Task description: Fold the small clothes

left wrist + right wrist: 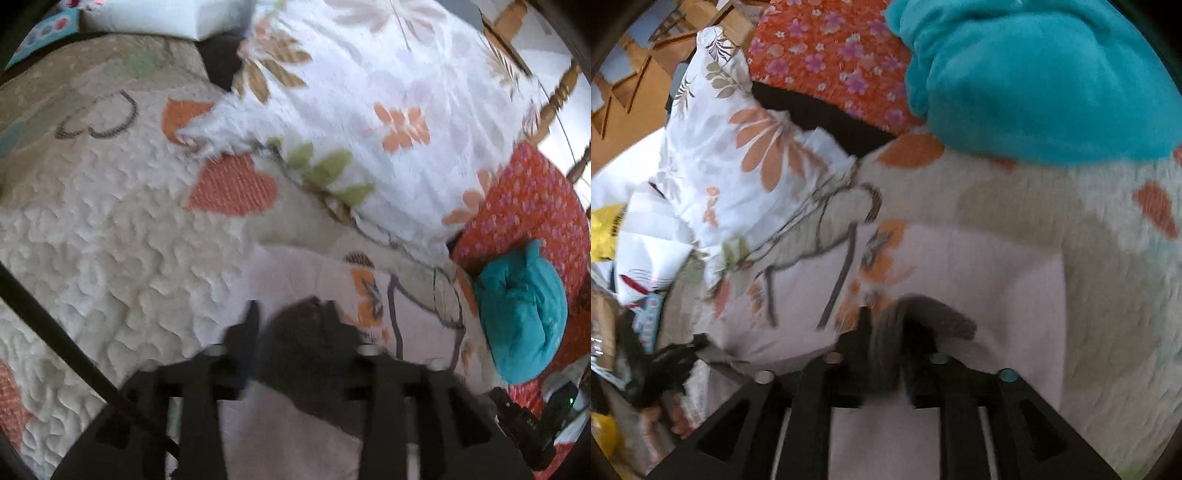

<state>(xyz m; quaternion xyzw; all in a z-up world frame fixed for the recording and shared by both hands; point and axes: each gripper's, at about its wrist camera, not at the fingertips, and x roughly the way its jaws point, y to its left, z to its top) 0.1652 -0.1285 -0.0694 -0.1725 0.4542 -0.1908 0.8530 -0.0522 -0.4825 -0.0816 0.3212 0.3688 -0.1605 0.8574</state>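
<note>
Now | left gripper (291, 314) and right gripper (886, 325) each pinch an edge of the grey-and-pale small garment (960, 266), probably to carry a fold | bed quilt (110, 240) beneath, lower frame

The right gripper (884, 328) has its black fingers closed on a grey fold of a pale pink garment (960, 266), which spreads just ahead over a cream quilted bedspread (1108, 295). Farther ahead and right lies a teal bundle (1034, 81); ahead-left, a floral pillow (731, 140).
</note>
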